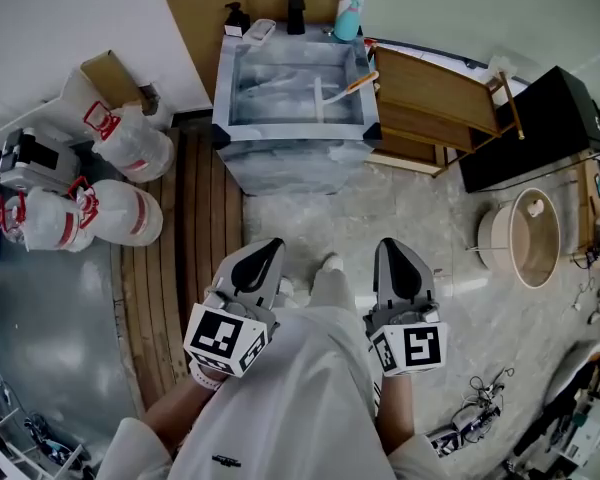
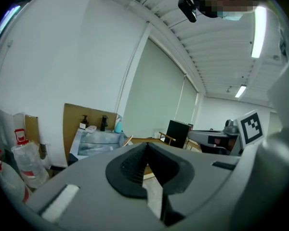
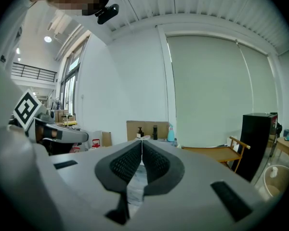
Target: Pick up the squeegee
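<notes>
The squeegee (image 1: 342,88), white with an orange handle, leans in the right side of the grey sink basin (image 1: 292,133) straight ahead. In the left gripper view its orange handle (image 2: 128,140) sticks up at the basin's (image 2: 94,144) right rim. My left gripper (image 1: 267,251) and right gripper (image 1: 394,248) are held side by side above the stone floor, well short of the basin. Both point toward it. Both are shut with nothing between the pads, as the left gripper (image 2: 145,146) and right gripper (image 3: 142,141) views show.
Big water jugs (image 1: 130,140) lie at the left beside a strip of wooden slats (image 1: 180,268). A wooden chair (image 1: 440,103), a black cabinet (image 1: 545,128) and a round wooden tub (image 1: 525,238) stand at the right. Soap bottles (image 1: 236,18) line the basin's back rim.
</notes>
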`<control>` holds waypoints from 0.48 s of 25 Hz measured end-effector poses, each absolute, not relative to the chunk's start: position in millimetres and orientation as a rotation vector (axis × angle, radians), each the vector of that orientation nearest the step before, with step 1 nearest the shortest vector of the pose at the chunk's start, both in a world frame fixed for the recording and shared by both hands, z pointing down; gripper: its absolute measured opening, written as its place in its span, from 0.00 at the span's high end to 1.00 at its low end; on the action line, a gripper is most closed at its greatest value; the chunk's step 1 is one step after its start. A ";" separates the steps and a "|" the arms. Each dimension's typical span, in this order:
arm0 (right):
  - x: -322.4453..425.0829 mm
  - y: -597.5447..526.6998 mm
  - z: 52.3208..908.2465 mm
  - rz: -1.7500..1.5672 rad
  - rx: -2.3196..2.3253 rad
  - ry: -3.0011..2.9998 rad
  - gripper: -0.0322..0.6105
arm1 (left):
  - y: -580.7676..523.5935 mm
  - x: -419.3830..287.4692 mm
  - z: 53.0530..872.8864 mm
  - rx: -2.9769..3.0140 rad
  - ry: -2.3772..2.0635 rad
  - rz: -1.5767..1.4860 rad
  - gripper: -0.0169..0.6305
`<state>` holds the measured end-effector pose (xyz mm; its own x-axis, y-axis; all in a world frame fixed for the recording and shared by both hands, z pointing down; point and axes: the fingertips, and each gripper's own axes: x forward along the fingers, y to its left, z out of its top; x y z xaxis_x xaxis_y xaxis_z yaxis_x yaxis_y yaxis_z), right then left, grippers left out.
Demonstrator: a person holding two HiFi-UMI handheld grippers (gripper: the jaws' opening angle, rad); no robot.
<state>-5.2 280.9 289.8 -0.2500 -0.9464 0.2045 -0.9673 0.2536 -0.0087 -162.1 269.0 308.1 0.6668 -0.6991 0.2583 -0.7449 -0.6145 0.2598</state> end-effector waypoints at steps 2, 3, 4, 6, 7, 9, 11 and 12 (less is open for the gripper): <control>-9.5 270.2 291.7 0.201 1.815 -2.349 0.94 | 260.3 -162.1 307.7 2.557 -1.116 0.185 0.97; -10.2 264.4 293.2 0.203 1.817 -2.342 0.94 | 255.8 -161.0 308.4 2.566 -1.103 0.188 0.97; -10.3 258.5 294.9 0.206 1.821 -2.335 0.94 | 250.9 -160.1 309.8 2.571 -1.096 0.194 0.97; -10.2 246.3 298.7 0.215 1.825 -2.325 0.94 | 240.2 -159.6 312.9 2.571 -1.096 0.206 0.97; -10.2 239.7 300.4 0.219 1.823 -2.323 0.94 | 234.5 -159.6 313.8 2.568 -1.098 0.206 0.97; -9.1 225.1 303.0 0.219 1.810 -2.328 0.94 | 221.7 -159.3 314.6 2.562 -1.114 0.201 0.97; -5.4 208.3 305.8 0.217 1.797 -2.336 0.94 | 206.4 -158.4 314.5 2.556 -1.137 0.199 0.97; -2.6 198.9 307.2 0.218 1.792 -2.337 0.94 | 197.6 -157.9 314.3 2.552 -1.149 0.199 0.97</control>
